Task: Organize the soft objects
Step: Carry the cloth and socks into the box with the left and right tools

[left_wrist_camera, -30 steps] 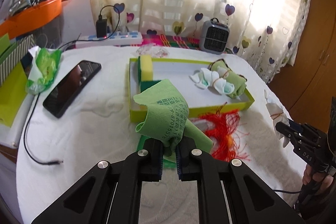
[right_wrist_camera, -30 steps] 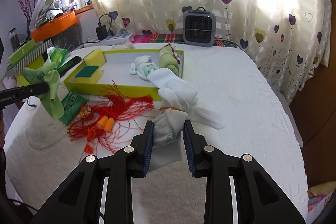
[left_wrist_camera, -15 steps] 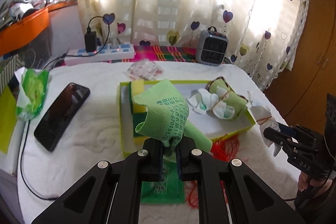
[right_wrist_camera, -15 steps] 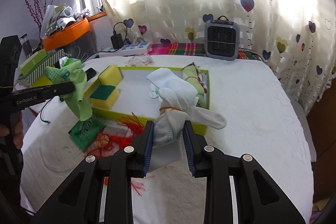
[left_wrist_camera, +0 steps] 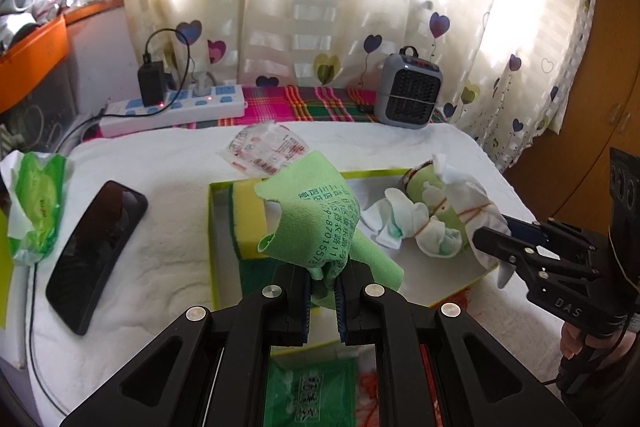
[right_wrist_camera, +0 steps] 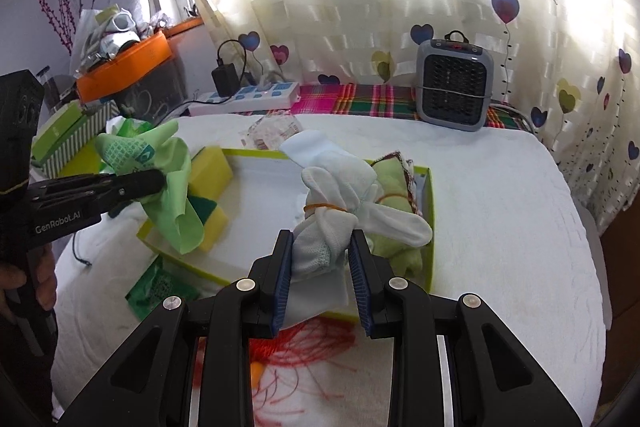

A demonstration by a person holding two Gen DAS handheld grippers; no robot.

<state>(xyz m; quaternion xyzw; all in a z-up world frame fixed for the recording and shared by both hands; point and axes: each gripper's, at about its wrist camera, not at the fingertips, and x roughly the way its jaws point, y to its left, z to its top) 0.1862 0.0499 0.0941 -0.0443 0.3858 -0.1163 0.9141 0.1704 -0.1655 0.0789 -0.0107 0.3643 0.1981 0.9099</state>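
My left gripper [left_wrist_camera: 323,291] is shut on a light green cloth [left_wrist_camera: 316,219] with printed text, held above the near left part of the yellow-green tray [left_wrist_camera: 212,227]. It also shows in the right wrist view [right_wrist_camera: 168,183]. My right gripper [right_wrist_camera: 320,263] is shut on a white sock bundle [right_wrist_camera: 332,195] tied with a rubber band, held over the tray's near right edge [right_wrist_camera: 430,211]. In the tray lie a yellow and green sponge [left_wrist_camera: 248,223], a white-green sock bundle [left_wrist_camera: 404,227] and a green rolled cloth [right_wrist_camera: 394,179].
A black phone [left_wrist_camera: 96,247], a green tissue pack [left_wrist_camera: 38,203] and a clear wrapper [left_wrist_camera: 266,147] lie on the white tablecloth. A green packet [left_wrist_camera: 312,391] and red string tangle [right_wrist_camera: 304,359] lie before the tray. A power strip [left_wrist_camera: 176,109] and small heater [left_wrist_camera: 410,93] stand behind.
Both grippers have moved forward over the tray, carrying the green cloth and the white sock bundle. The tray is now closer and lower in both views.
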